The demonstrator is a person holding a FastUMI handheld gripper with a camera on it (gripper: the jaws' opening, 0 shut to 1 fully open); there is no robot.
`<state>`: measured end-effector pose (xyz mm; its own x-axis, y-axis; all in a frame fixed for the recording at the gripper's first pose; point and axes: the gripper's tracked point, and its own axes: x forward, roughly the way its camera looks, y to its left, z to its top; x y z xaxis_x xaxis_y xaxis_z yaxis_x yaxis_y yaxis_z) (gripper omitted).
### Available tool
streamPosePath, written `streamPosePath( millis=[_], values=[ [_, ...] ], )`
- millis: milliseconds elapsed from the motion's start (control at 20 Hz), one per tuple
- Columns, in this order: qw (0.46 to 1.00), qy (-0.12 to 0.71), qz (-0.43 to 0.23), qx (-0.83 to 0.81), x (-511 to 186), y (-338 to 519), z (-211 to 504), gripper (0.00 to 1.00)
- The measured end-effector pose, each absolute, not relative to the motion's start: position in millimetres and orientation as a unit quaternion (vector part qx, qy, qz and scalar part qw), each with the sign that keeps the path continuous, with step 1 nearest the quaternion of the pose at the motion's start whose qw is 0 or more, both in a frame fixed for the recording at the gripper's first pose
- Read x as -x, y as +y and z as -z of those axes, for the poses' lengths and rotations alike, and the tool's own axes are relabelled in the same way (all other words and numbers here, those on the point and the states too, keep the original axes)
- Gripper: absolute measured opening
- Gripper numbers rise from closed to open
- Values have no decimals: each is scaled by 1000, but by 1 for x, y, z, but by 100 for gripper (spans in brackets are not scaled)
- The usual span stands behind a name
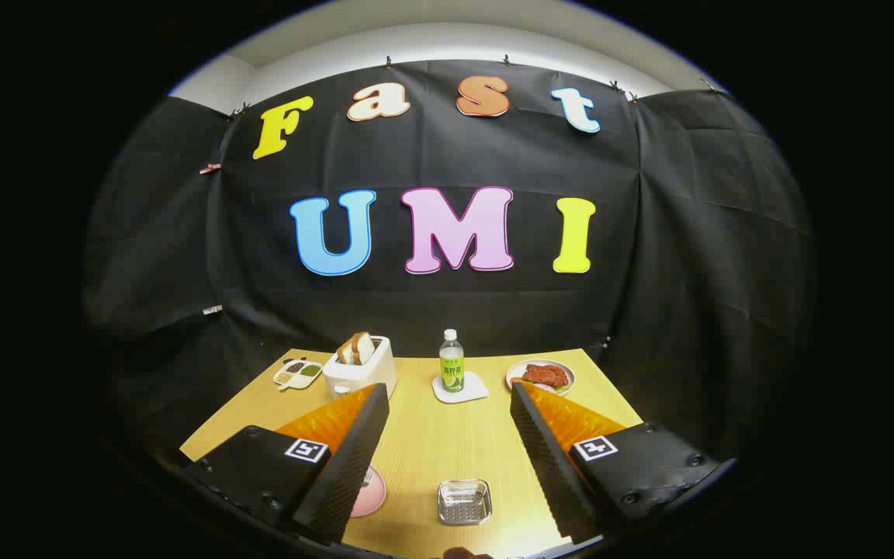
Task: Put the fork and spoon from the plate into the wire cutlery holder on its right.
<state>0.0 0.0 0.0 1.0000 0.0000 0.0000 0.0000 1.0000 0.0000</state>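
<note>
Pink plate (370, 491) peeks out low behind my left finger while the wire cutlery holder (463, 501) sits between my spread, empty gripper (447, 404) fingers; fork and spoon hidden.

Little can be read here. Each finger of the tongs (449, 404), which stand wide apart over the desk (431, 442), bears a square black-and-white marker (306, 449), a coded pattern and no words. The bottle (452, 363) at the far middle carries a green label, its print too small to read.
</note>
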Motion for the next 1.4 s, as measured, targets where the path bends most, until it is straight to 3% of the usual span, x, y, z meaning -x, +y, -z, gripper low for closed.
streamPosePath(
  millis=[850,1400],
  values=[
    [999,9,-36,11,-24,41,6,99],
    [989,128,-77,24,-46,106,85,99]
  ],
)
